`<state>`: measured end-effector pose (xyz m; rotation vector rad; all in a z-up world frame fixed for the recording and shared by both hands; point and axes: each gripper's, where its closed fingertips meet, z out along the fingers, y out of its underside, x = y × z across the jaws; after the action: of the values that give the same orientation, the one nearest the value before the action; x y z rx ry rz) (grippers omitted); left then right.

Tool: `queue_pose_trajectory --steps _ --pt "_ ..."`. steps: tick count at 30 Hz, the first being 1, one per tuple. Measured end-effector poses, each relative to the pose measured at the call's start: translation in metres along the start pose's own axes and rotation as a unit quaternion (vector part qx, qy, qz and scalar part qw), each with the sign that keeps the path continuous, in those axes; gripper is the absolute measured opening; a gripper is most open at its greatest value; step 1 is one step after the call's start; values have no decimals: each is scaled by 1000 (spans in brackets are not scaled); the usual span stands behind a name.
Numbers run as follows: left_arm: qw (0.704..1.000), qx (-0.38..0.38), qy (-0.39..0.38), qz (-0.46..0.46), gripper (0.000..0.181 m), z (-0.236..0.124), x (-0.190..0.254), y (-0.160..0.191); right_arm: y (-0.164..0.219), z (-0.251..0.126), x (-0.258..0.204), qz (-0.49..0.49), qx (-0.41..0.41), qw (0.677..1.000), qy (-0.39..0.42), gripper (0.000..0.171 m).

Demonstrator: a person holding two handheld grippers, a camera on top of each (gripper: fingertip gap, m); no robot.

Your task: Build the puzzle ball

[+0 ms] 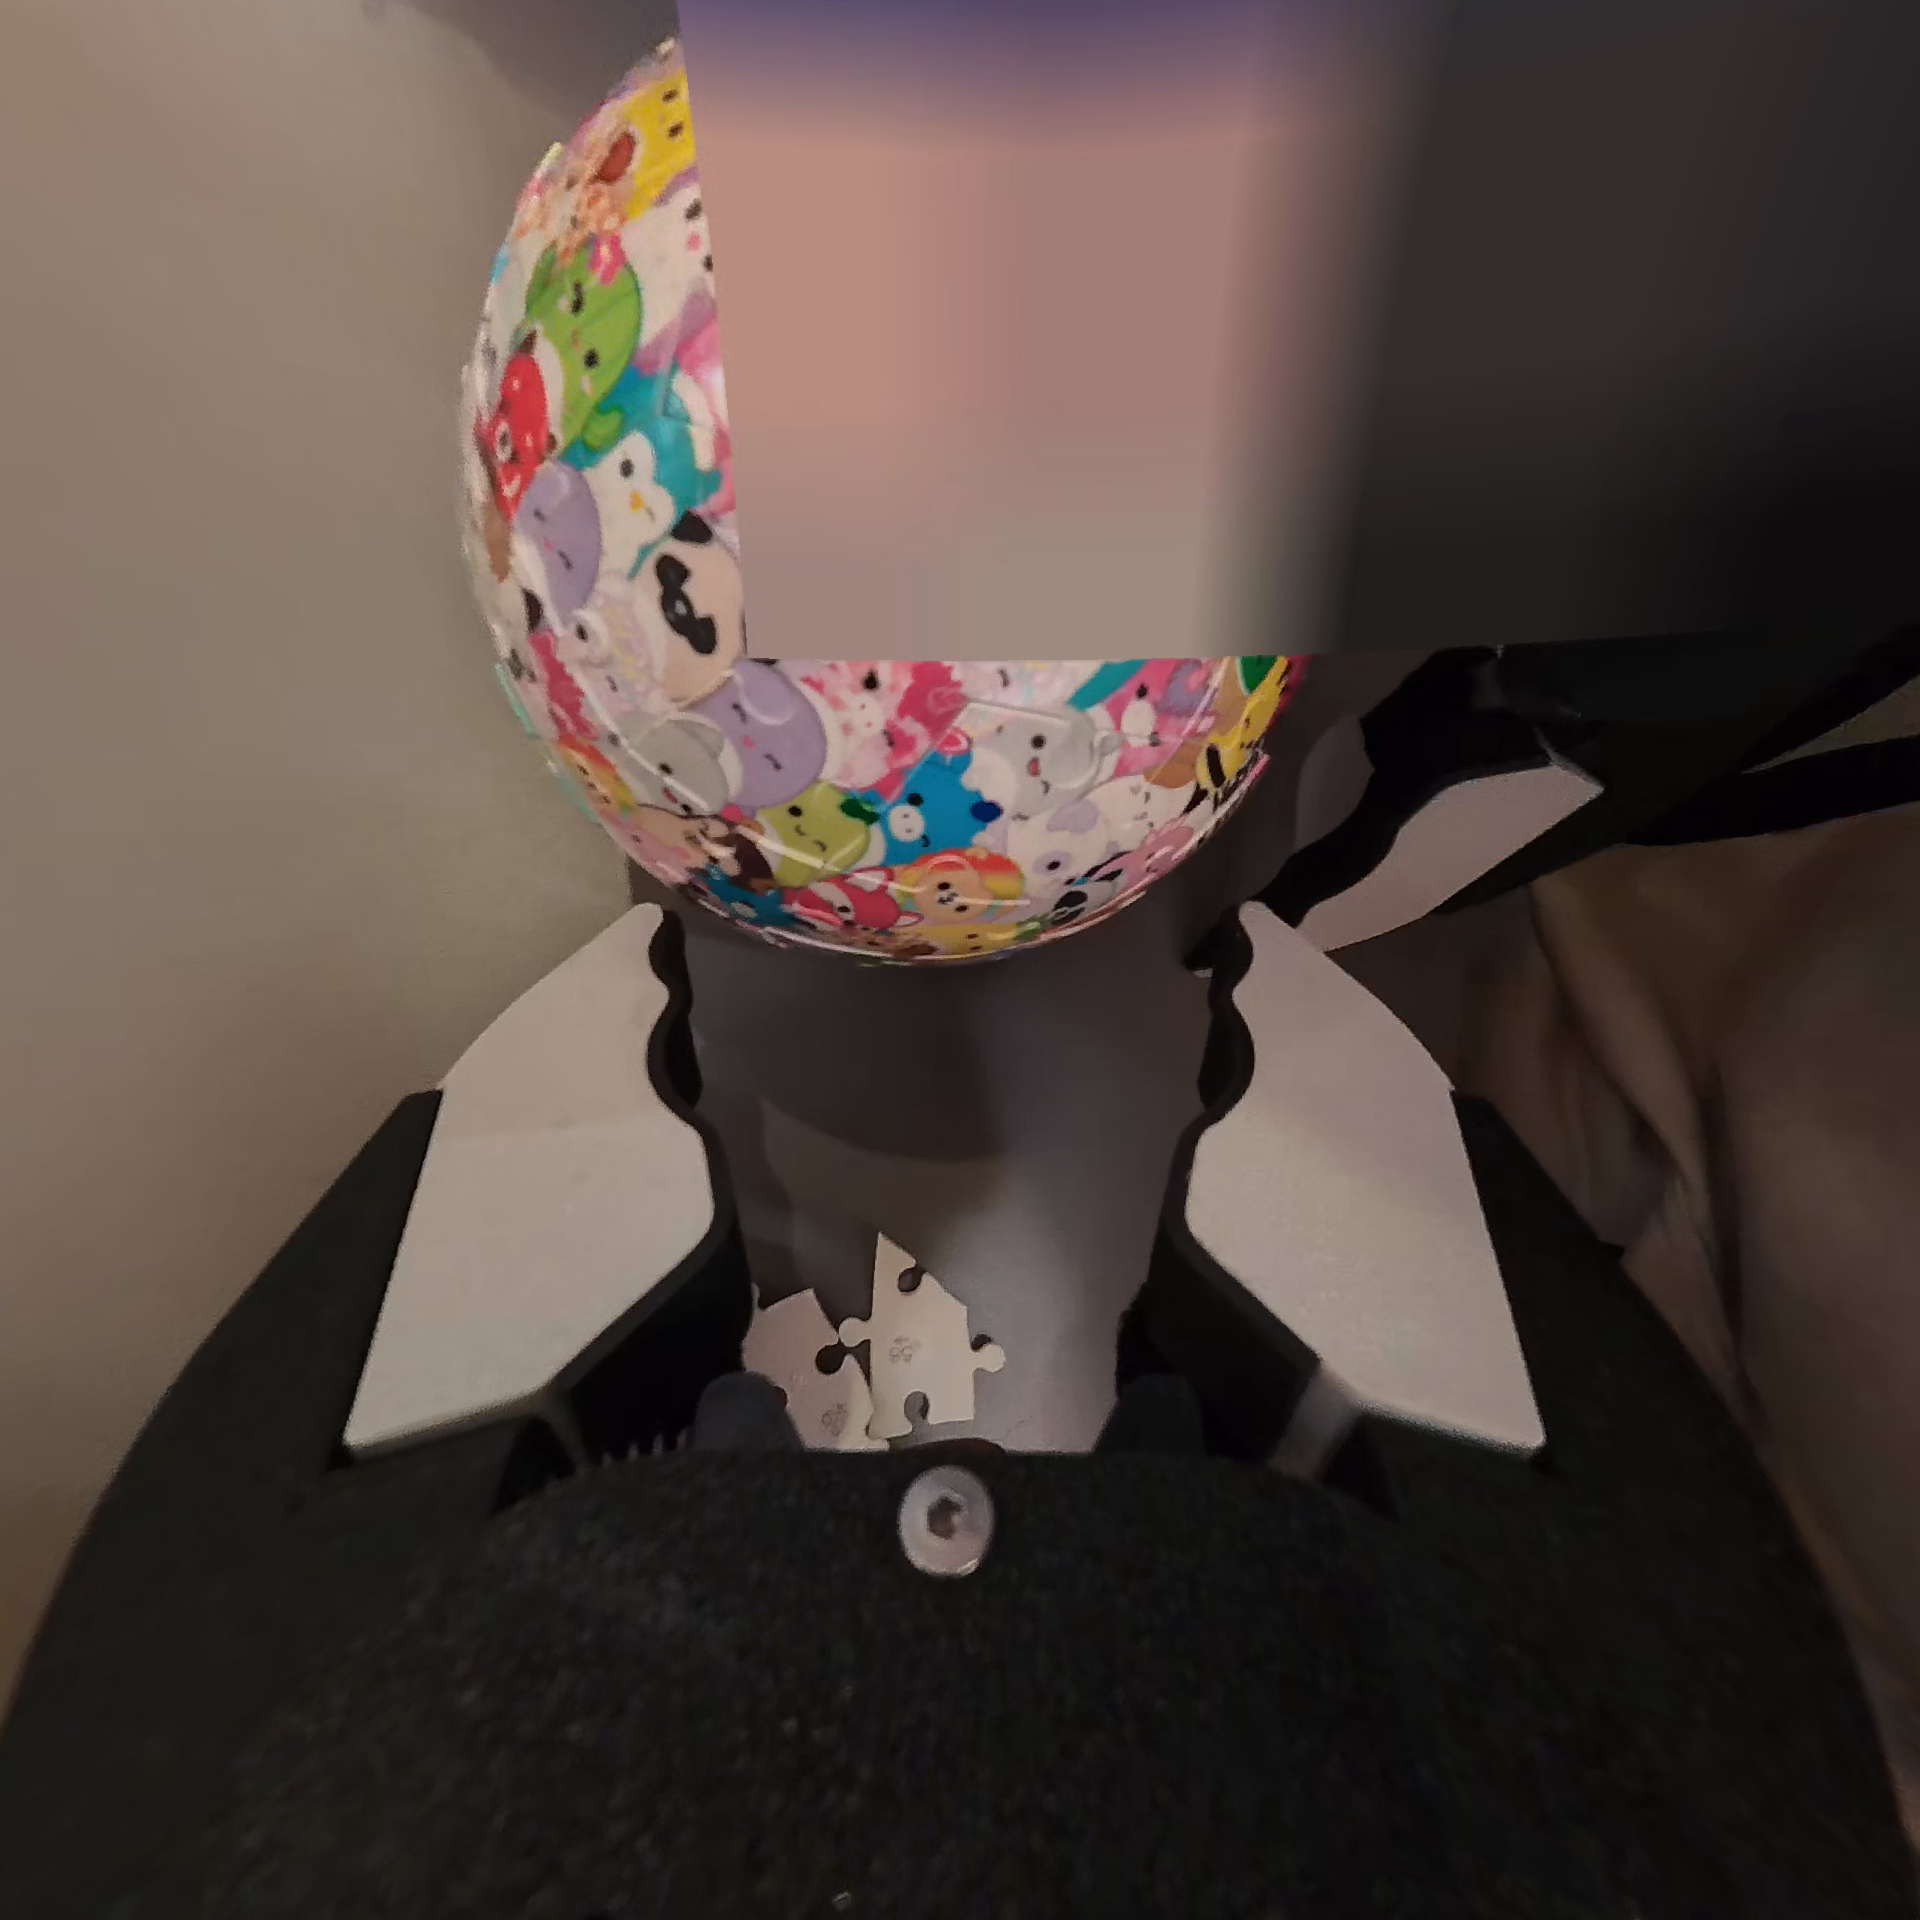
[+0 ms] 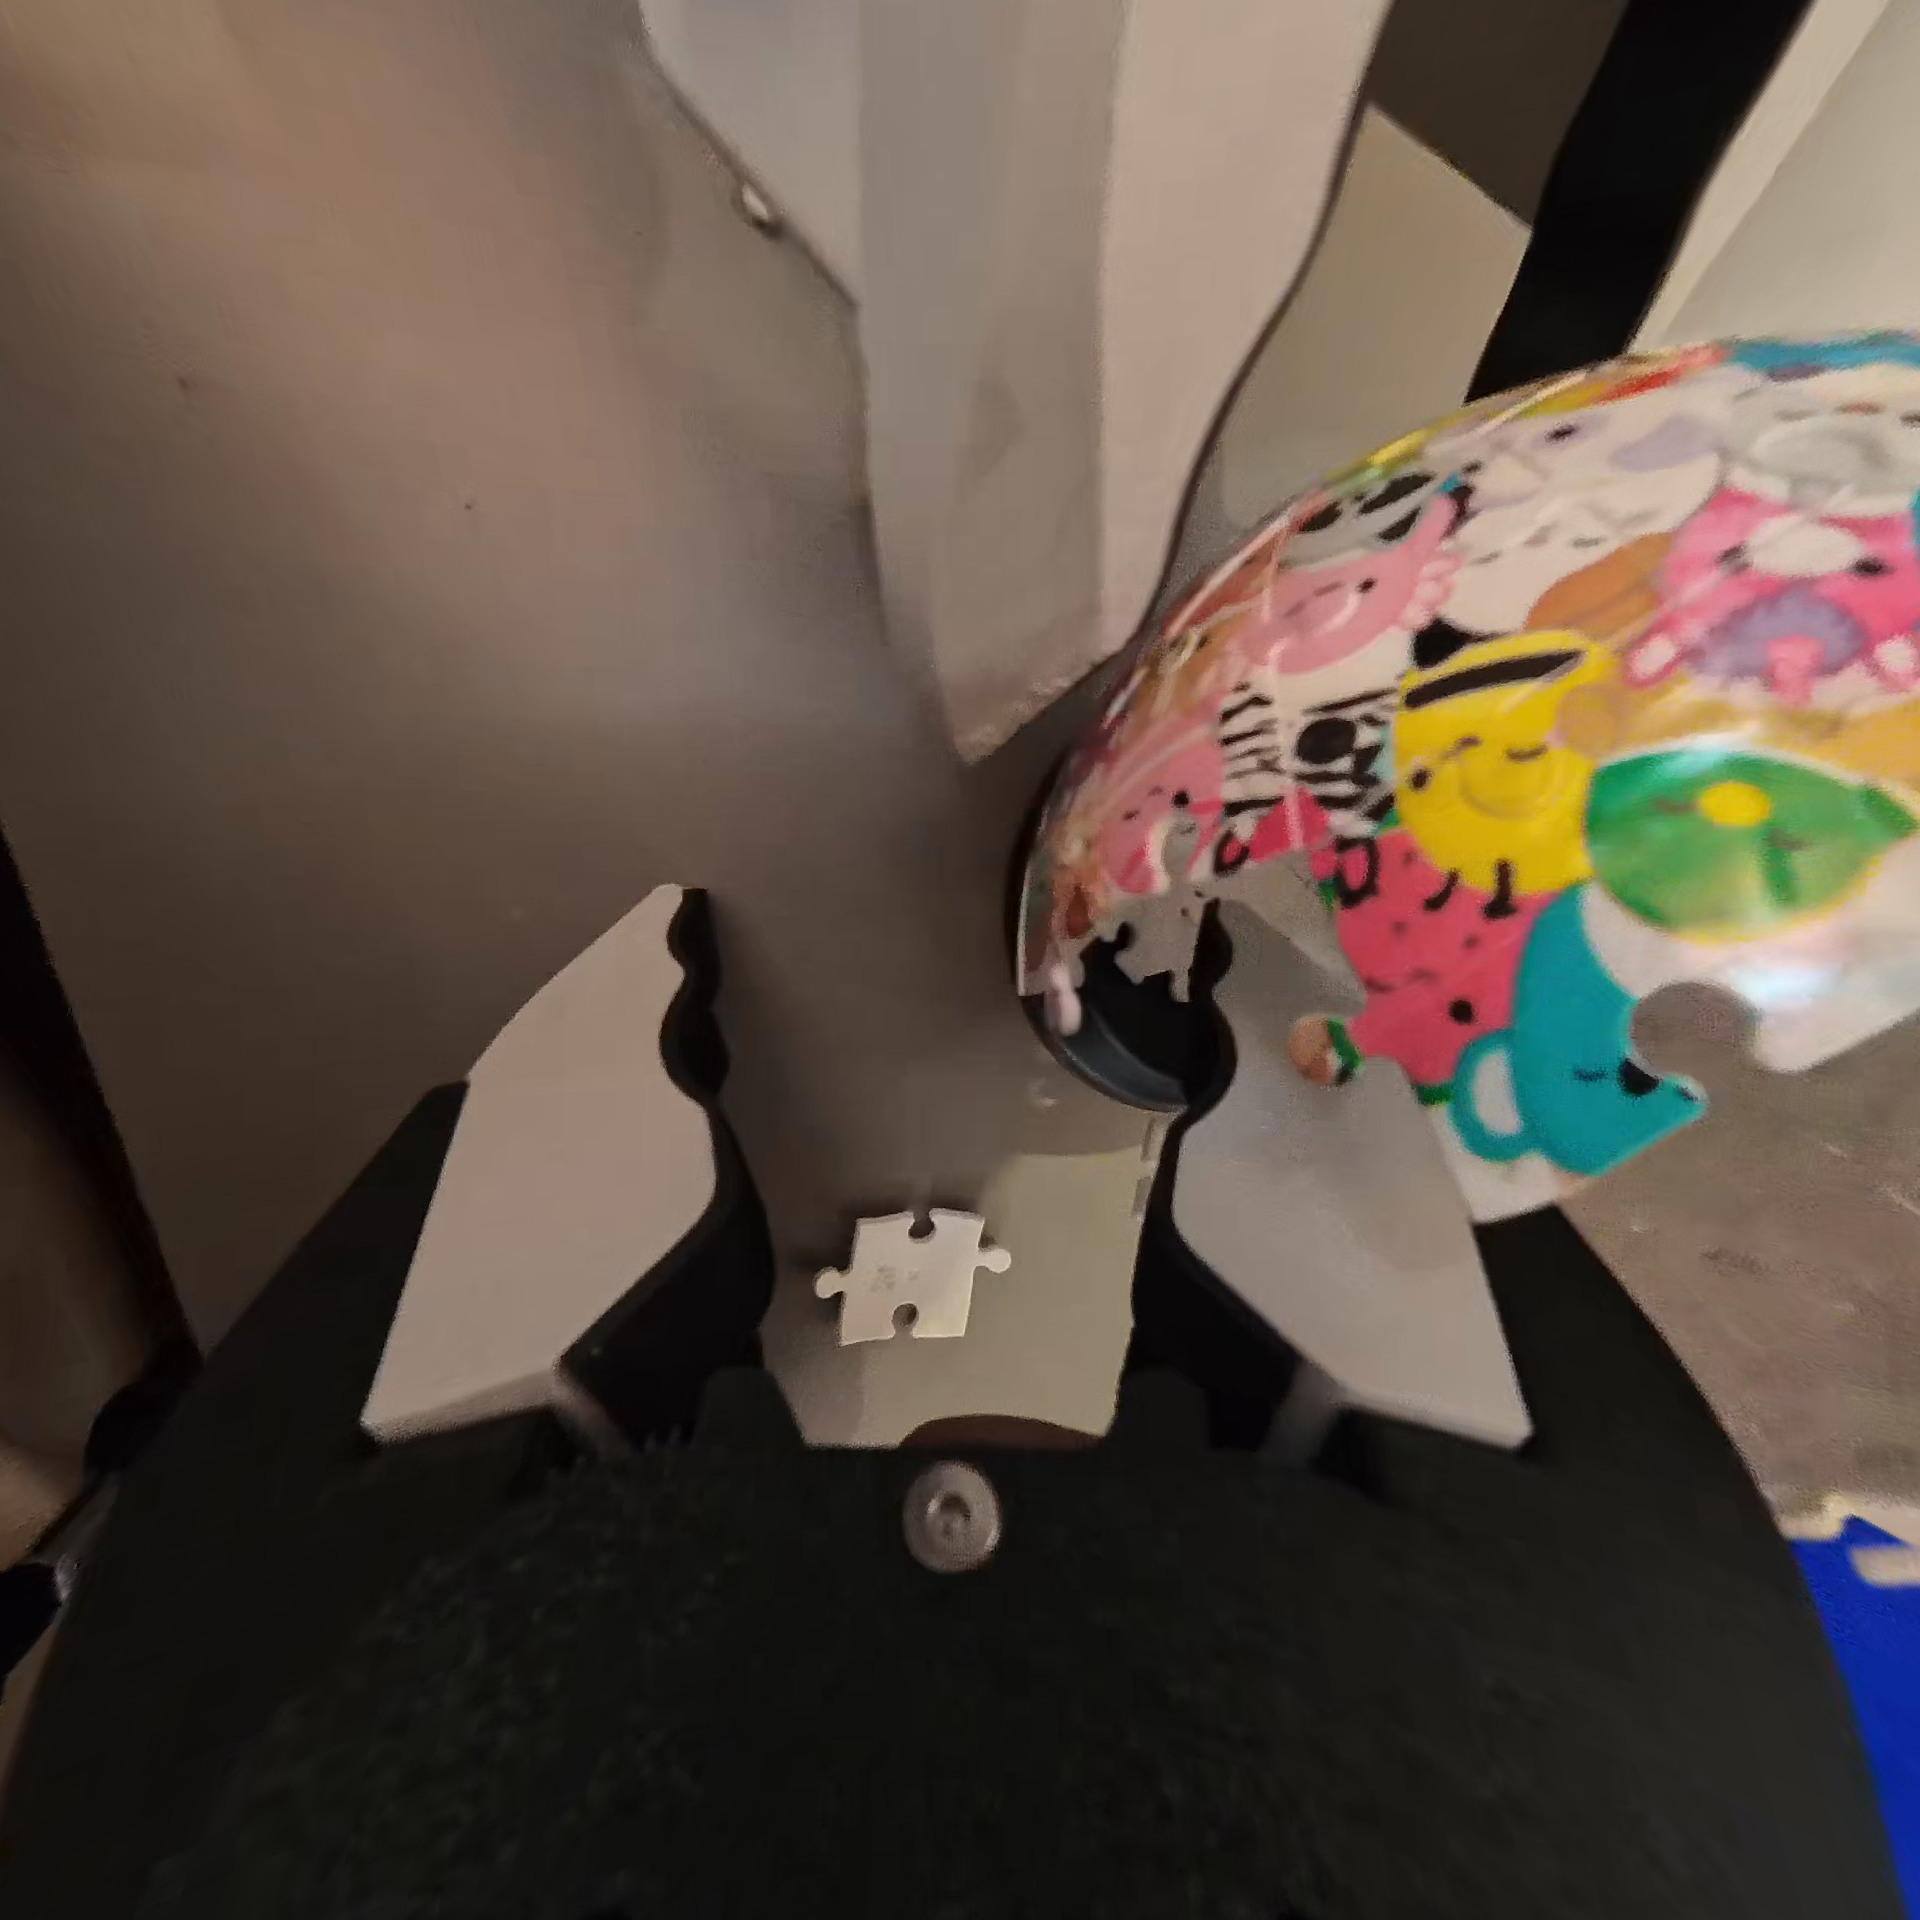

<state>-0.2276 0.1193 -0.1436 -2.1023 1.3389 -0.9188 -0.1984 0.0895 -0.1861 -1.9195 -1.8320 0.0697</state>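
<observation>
The puzzle ball (image 1: 935, 790) is a colourful cartoon-printed sphere, partly covered by a blur patch in the left wrist view. My left gripper (image 1: 951, 925) is open and empty, its tips just below and in front of the ball. Two white face-down puzzle pieces (image 1: 894, 1351) lie on the grey table between its fingers. In the right wrist view the ball (image 2: 1507, 779) has a jagged gap at its lower left, with a dark ring (image 2: 1132, 1049) showing inside. My right gripper (image 2: 940, 914) is open, its right fingertip at that gap. One face-down piece (image 2: 914, 1288) lies between its fingers.
The right gripper also shows in the left wrist view (image 1: 1455, 810), close to the ball's right side. A white cloth with a button (image 2: 1039, 364) hangs behind the ball. A blue object (image 2: 1870, 1621) lies at the lower right. Beige fabric (image 1: 1714, 1039) lies at the right.
</observation>
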Motion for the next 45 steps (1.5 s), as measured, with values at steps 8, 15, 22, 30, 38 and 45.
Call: queue_pose_trajectory --steps 8,15,22,30,38,45 --pt "1000 -7 2 5 95 4 3 2 -5 1 1 -21 31 999 33 63" --pt "1000 -10 0 2 95 5 1 4 -9 3 -1 -48 42 997 45 47" --pt "1000 -16 2 0 95 7 0 7 -9 4 1 -58 49 996 55 42" --pt "1000 -9 -2 1 94 3 -1 5 -3 9 21 -107 25 981 159 19" --pt "1000 -13 2 2 95 4 2 6 -3 8 26 -103 21 979 172 25" --pt "1000 -6 1 3 95 1 2 3 -3 11 24 -117 24 975 185 17"
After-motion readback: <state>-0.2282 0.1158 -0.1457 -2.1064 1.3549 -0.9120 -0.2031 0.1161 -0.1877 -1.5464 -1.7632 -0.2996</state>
